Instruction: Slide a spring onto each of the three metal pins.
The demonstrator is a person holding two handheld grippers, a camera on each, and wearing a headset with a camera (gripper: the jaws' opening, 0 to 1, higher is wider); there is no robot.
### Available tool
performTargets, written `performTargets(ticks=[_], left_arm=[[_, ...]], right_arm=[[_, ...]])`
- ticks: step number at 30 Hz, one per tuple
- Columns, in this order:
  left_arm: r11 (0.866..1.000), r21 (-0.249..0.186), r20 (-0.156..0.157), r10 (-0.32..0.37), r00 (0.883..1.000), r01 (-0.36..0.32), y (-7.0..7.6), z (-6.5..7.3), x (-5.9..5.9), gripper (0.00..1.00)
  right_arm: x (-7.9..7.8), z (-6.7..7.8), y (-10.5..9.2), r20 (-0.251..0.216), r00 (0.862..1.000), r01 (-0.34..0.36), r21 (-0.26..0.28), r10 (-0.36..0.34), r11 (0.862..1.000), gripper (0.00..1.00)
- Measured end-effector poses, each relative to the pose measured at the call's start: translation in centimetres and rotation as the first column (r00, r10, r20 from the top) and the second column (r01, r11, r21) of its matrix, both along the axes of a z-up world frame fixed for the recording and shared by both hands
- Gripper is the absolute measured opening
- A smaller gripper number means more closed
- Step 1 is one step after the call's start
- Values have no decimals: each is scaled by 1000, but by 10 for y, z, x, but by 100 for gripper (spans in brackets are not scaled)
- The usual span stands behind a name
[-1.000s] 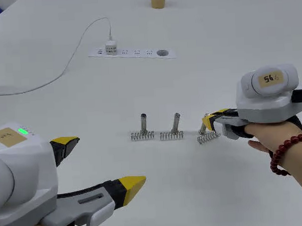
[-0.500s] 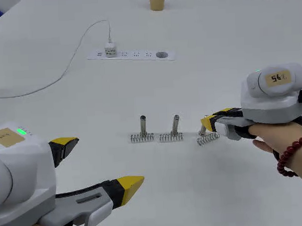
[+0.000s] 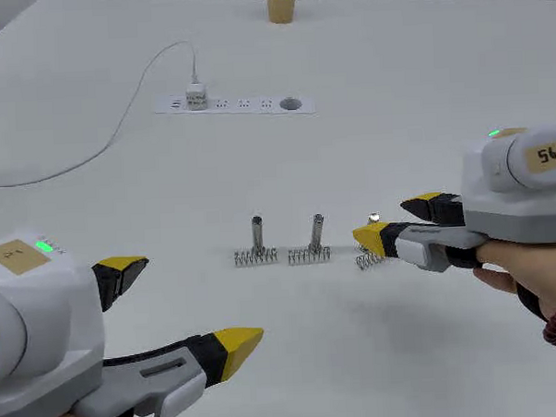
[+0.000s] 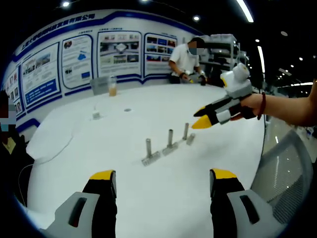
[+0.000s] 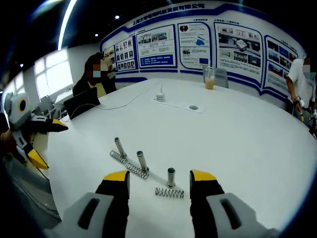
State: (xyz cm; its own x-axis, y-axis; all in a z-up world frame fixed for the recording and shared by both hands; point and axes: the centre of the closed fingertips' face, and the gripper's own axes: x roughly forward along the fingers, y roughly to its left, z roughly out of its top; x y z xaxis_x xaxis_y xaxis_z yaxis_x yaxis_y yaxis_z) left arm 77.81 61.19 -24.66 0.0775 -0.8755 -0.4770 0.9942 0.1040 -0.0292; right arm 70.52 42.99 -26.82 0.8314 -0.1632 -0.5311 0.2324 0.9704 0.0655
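Observation:
Three short metal pins stand in a row mid-table: left pin (image 3: 258, 230), middle pin (image 3: 317, 230), right pin (image 3: 375, 221). A spring lies flat at each base: left spring (image 3: 255, 257), middle spring (image 3: 310, 255), right spring (image 3: 368, 258). My right gripper (image 3: 394, 220) hovers open just right of the right pin, holding nothing. In the right gripper view, the right pin (image 5: 171, 176) and its spring (image 5: 169, 192) sit between the open tips of the right gripper (image 5: 159, 177). My left gripper (image 3: 181, 303) is open and empty at the near left, well short of the pins (image 4: 170, 137).
A white power strip (image 3: 241, 104) with a plug and cable (image 3: 135, 95) lies beyond the pins. A cup (image 3: 281, 3) stands at the table's far edge. People stand or sit around the table (image 5: 257, 144). A chair (image 4: 287, 168) is beside it.
My right gripper has drawn back to the right, away from the right spring, and its jaws have spread wider. The springs and pins stay put. The left gripper has not moved.

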Motion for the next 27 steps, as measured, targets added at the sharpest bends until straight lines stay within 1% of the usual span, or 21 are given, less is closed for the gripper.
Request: performTargets(ticks=[3,7,10,13,17,18,21,25,27], left_arm=[[1000,9,21,-19,1000,19,-1,0,2,79],[1000,12,34,-26,999,25,-2,0,7,79],[999,16,42,-33,999,33,-4,-1,11,79],[999,17,51,-43,998,42,-6,-1,15,78],[998,15,51,-67,996,66,-10,-3,17,76],[997,20,48,-78,996,77,-11,-5,18,75],[994,25,50,-105,993,104,-14,-8,18,73],[989,37,31,-142,989,141,-20,-18,19,72],[988,37,27,-153,988,152,-24,-21,21,72]], right_arm=[[-3,4,7,19,1000,-22,12,22,1000,56],[-7,8,15,36,998,-44,27,43,999,64],[-12,11,20,50,997,-64,34,62,997,66],[-15,12,25,53,995,-83,38,81,996,70],[-19,12,32,70,991,-115,49,111,992,72],[-20,12,35,74,989,-135,48,131,990,73],[-24,12,40,88,984,-159,44,155,986,73],[-30,12,47,106,978,-185,61,178,981,74],[-32,13,50,111,976,-193,59,185,980,75]])
